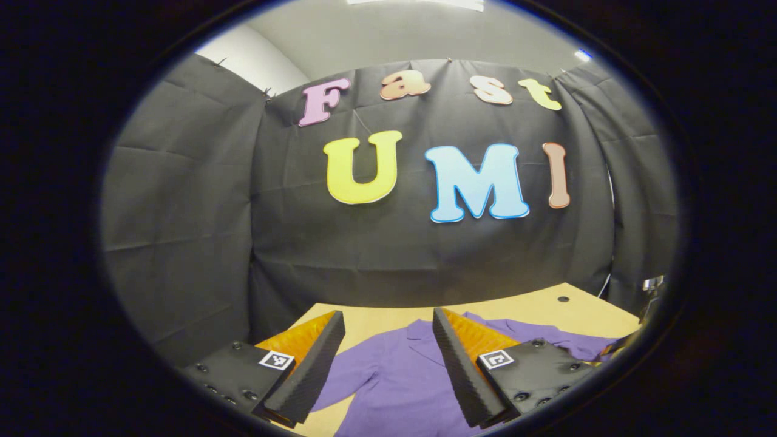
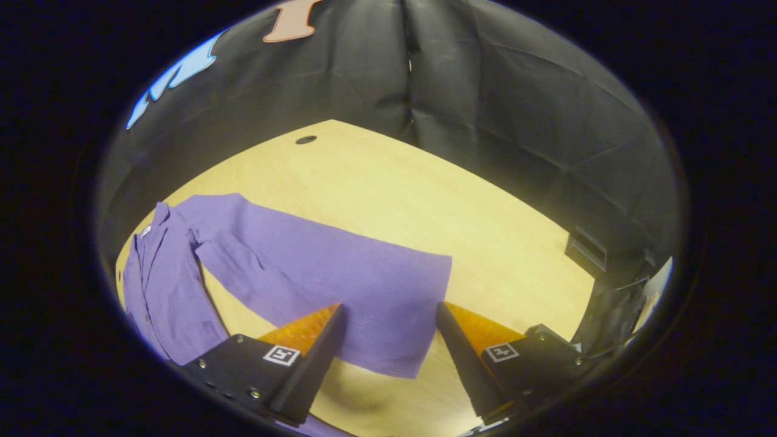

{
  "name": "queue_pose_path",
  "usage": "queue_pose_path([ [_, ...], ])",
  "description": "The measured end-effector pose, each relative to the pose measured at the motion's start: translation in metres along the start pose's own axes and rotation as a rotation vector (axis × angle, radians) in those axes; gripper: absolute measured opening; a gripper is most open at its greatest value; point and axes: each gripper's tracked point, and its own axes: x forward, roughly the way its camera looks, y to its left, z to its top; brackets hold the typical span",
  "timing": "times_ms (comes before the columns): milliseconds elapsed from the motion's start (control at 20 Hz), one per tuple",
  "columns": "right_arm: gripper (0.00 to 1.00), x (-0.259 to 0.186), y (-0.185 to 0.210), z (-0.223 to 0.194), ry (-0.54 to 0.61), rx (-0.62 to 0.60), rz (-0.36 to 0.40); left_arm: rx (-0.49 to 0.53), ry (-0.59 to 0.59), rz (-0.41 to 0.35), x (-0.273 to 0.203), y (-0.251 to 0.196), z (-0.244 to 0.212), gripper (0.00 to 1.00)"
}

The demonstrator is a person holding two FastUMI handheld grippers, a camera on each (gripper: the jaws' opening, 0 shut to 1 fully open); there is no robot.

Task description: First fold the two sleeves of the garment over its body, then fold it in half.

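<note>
A purple long-sleeved shirt (image 1: 394,382) lies flat on the wooden table (image 1: 546,309), collar toward the back wall. My left gripper (image 1: 388,321) hangs open above the shirt's collar and chest, nothing between its fingers. In the right gripper view the shirt's body (image 2: 164,285) lies at the left and one wide sleeve (image 2: 340,273) stretches out flat to the right, its cuff end near the view's bottom. My right gripper (image 2: 390,309) is open just above that sleeve's cuff end, fingers apart on either side of the cloth and not pressing it.
Black cloth walls close the table on the back and sides. A small dark hole (image 2: 306,139) sits in the tabletop near the far edge. Bare wood (image 2: 485,218) extends right of the sleeve. A dark object (image 2: 586,249) stands at the table's right edge.
</note>
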Motion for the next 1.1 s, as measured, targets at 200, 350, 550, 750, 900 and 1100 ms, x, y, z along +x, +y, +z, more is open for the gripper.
queue_pose_path([
  [200, 0.67, 0.001, 0.013, 0.004, 0.000, -0.028, 0.037, -0.006, -0.001, -0.003, -0.001, 0.002, -0.002, 0.92],
  [350, 0.23, 0.002, 0.013, 0.003, -0.002, -0.017, 0.051, -0.010, -0.002, 0.006, -0.001, 0.008, -0.003, 0.92],
  [550, 0.07, 0.002, 0.014, 0.006, 0.005, 0.000, 0.079, -0.020, -0.001, 0.016, -0.003, 0.016, -0.005, 0.92],
  [750, 0.00, -0.007, 0.015, 0.022, -0.035, 0.051, 0.096, -0.031, -0.004, 0.015, -0.003, 0.021, -0.007, 0.92],
  [900, 0.00, -0.021, 0.019, 0.044, -0.074, 0.064, 0.107, -0.047, -0.008, 0.005, 0.001, 0.023, -0.010, 0.92],
  [1100, 0.00, -0.046, 0.043, 0.085, -0.148, 0.091, 0.150, -0.063, -0.020, -0.009, 0.005, 0.029, -0.012, 0.92],
])
